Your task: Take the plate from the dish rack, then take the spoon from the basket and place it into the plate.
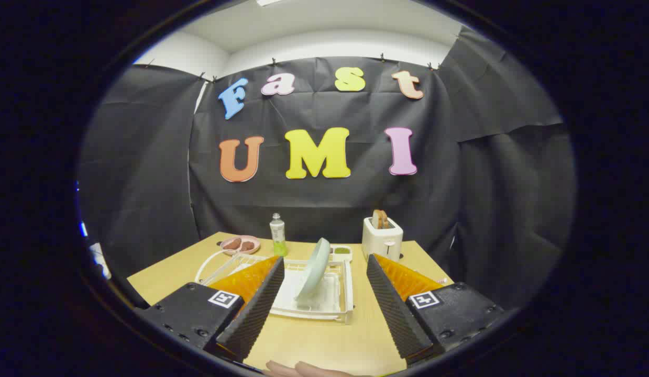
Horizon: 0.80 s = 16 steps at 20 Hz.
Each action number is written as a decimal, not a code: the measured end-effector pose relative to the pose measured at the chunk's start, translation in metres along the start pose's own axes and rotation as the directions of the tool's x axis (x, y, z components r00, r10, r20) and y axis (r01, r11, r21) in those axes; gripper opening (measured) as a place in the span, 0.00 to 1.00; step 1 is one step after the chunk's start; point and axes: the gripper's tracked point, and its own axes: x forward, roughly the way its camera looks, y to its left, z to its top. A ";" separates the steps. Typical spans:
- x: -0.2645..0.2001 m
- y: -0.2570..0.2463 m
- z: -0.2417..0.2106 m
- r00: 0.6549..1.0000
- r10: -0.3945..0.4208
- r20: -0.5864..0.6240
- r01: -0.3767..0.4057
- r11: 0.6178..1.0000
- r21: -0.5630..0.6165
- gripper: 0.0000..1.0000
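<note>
gripper [324, 283]: fingers spread wide, nothing held | plate [314, 271]: stood on edge in white dish rack [341, 309], just ahead between the fingers | handling: judged stiff, smooth, slippery, breakable | grasp: upper rim is best pinched | basket [211, 264]: left of rack

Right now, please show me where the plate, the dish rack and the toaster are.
plate [315, 269]: gripper view, on its pale face.
dish rack [347, 285]: gripper view, on its right rim.
toaster [382, 242]: gripper view, on its white front.
</note>
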 end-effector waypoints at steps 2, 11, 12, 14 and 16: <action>-0.005 -0.003 0.003 1.000 -0.010 0.015 0.010 1.000 0.001 1.00; -0.037 -0.002 0.015 0.998 0.004 0.065 -0.004 1.000 -0.004 1.00; -0.040 -0.001 0.016 0.998 0.009 0.064 -0.009 1.000 0.002 1.00; -0.044 -0.002 0.019 0.997 0.012 0.070 -0.012 1.000 0.005 1.00; -0.045 -0.004 0.020 0.997 0.009 0.078 -0.009 1.000 -0.005 1.00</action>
